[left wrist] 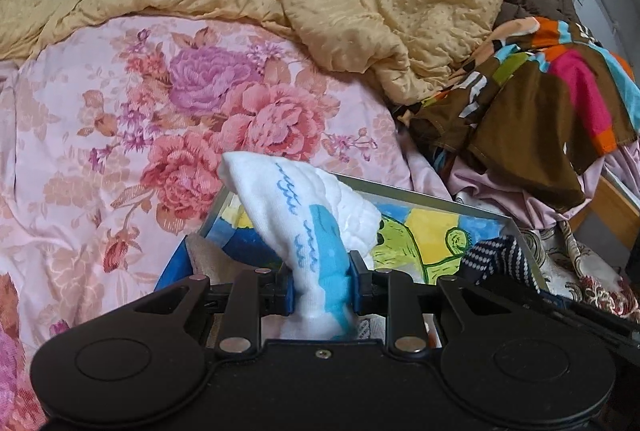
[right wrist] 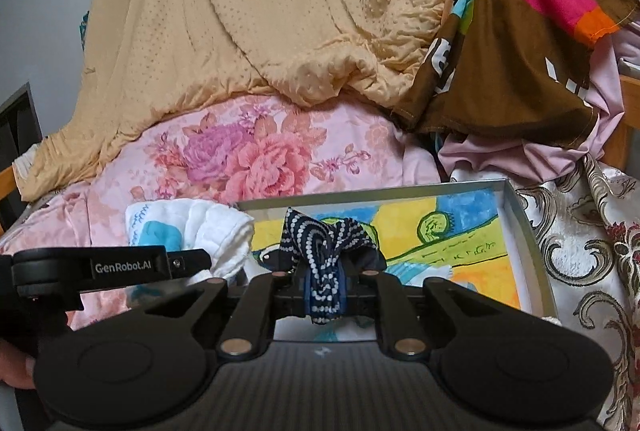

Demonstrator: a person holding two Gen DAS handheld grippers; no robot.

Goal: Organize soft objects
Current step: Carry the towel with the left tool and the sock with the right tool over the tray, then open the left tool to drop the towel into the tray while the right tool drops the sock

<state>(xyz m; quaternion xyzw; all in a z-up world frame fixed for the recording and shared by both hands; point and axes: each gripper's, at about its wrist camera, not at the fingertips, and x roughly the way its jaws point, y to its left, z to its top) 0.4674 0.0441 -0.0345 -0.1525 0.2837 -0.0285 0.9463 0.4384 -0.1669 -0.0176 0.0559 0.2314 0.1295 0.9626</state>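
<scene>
White cloth, one, pinched in our left tool | dotted navy cloth, one, pinched in our right tool | one tray at 12 o'clock

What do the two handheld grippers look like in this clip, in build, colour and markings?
Both are matte black with two round discs at the base, angled linkage bars with silver pivot pins, and a ribbed body behind. The left gripper has blue pads on its fingers. The right gripper looks the same in build. Seen side-on from the right wrist view, the left gripper's arm carries white "GenRobot.AI" lettering. No cables or sleeves show.
</scene>
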